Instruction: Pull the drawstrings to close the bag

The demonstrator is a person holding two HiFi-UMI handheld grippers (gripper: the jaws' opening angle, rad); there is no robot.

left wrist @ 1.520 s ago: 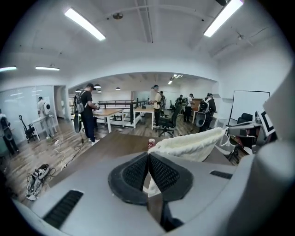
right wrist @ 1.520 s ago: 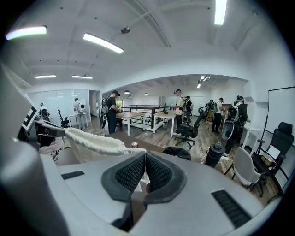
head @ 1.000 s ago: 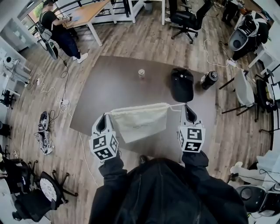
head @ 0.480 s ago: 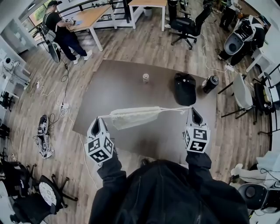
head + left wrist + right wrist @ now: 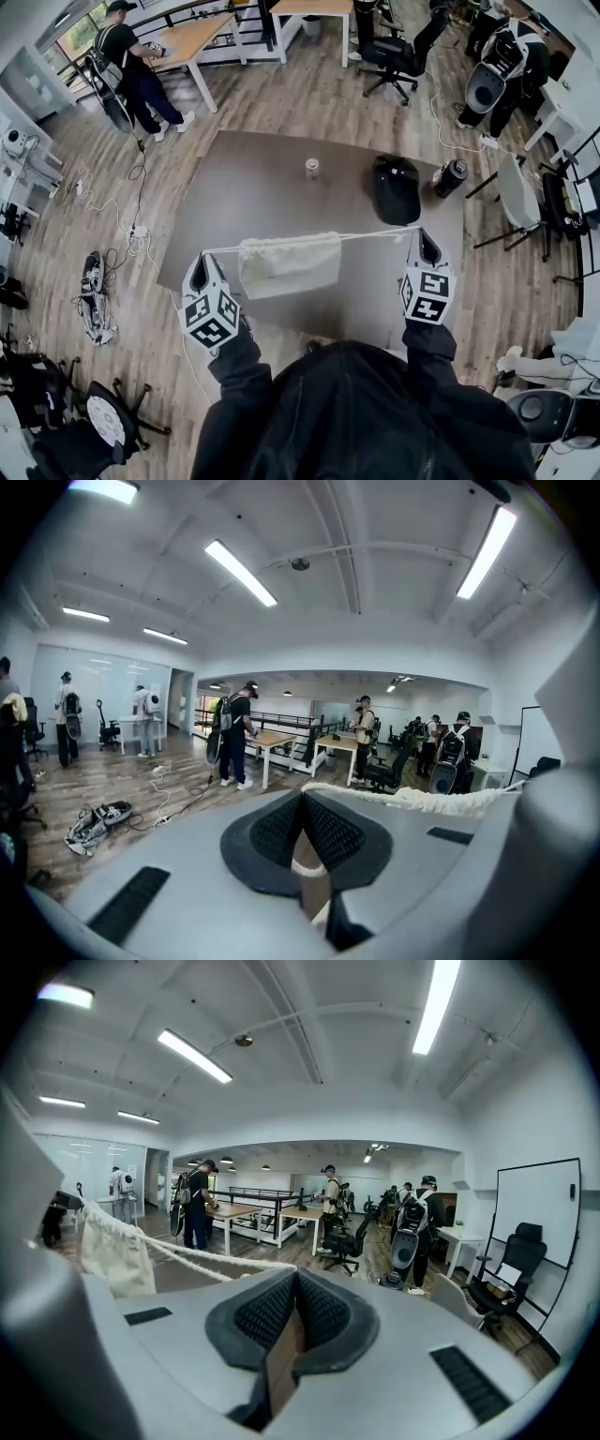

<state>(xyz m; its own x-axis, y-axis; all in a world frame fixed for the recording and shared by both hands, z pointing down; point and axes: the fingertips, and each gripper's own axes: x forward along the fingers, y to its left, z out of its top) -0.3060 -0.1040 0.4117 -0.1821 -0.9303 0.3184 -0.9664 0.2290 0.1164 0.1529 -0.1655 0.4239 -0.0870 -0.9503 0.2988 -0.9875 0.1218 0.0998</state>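
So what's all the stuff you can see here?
Bag: one, cream, hanging between the grippers over the table.
Drawstrings: strands hard to count, white, from the bag's top to both grippers.
Table: one, dark brown, below the bag.
Cap: one, black, on the table's far right.
Cup: one, pale, on the table's far side.
Bottle: one, black, at the table's far right corner.
Chairs: several, black, around the room.
Left gripper: one, grey, shut on drawstrings.
Right gripper: one, grey, shut on drawstrings.
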